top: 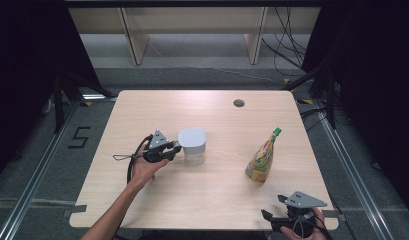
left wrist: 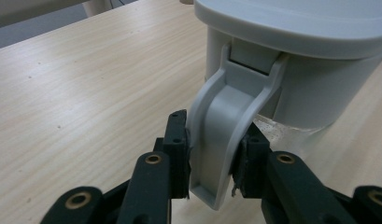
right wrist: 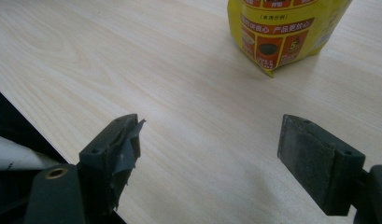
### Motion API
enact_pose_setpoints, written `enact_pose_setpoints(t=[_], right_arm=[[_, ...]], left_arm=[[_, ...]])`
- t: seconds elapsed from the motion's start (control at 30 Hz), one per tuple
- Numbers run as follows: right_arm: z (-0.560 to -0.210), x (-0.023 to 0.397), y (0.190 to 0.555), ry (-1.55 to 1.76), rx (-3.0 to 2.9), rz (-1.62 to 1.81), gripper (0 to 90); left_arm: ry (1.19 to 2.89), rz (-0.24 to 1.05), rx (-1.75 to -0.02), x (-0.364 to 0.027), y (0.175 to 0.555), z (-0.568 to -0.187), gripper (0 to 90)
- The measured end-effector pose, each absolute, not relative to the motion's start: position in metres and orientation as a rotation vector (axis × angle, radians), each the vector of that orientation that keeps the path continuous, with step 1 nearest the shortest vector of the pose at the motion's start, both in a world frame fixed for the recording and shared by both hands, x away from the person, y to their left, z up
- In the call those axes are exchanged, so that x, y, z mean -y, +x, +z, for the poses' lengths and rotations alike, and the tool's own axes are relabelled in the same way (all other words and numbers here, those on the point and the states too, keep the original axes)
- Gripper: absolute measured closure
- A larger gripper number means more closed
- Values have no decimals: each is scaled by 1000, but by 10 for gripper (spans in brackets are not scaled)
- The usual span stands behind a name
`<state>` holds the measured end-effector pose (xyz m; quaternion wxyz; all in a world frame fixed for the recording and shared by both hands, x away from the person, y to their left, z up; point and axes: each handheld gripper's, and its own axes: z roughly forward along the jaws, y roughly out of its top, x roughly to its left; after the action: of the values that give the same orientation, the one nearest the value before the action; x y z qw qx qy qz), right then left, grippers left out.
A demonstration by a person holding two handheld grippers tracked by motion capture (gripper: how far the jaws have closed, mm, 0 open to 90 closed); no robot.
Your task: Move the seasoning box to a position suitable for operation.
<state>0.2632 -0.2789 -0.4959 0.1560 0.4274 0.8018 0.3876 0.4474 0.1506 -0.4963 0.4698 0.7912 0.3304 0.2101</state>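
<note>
Left tongs [left wrist: 212, 161] are clamped on the grey latch handle [left wrist: 223, 135] of the container [left wrist: 291, 60]; both pads press the handle's sides in the left gripper view, low centre of frame. The handle hangs down from a hinge under the grey lid [left wrist: 296, 23]. Below the grey band the container wall looks clear. In the high view the left tongs [top: 173, 148] sit left of centre, touching the container [top: 193, 146] on its left side, with the left hand [top: 144, 167] and forearm coming in from the bottom left. A cable loops off the gripper toward the left.

Right tongs [right wrist: 209, 154] stand wide apart with nothing between them, bare tabletop [right wrist: 132, 60] underneath. One pad shows torn black tape. In the high view the right tongs [top: 272, 212] hover at the bottom right edge of the tabletop [top: 212, 200], held by the right hand [top: 304, 227].

The yellow pouch [top: 262, 157] with a green cap stands upright right of centre, well apart from the container and near the right tongs. In the right gripper view its lower part [right wrist: 282, 32] is at the top right, printed with red and black panels.

A small round hole [top: 238, 103] is in the upper part of the tabletop.
</note>
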Motion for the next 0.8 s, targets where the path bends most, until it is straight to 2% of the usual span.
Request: enact_pose_setpoints(t=[0.33, 0.8], right_arm=[[-496, 279, 263, 1221, -2305, 1111, 223], [-496, 278, 263, 1208, -2323, 1102, 223]], left_arm=[[1989, 440, -738, -148, 412, -494, 699], [2014, 413, -689, -141, 376, -493, 693]])
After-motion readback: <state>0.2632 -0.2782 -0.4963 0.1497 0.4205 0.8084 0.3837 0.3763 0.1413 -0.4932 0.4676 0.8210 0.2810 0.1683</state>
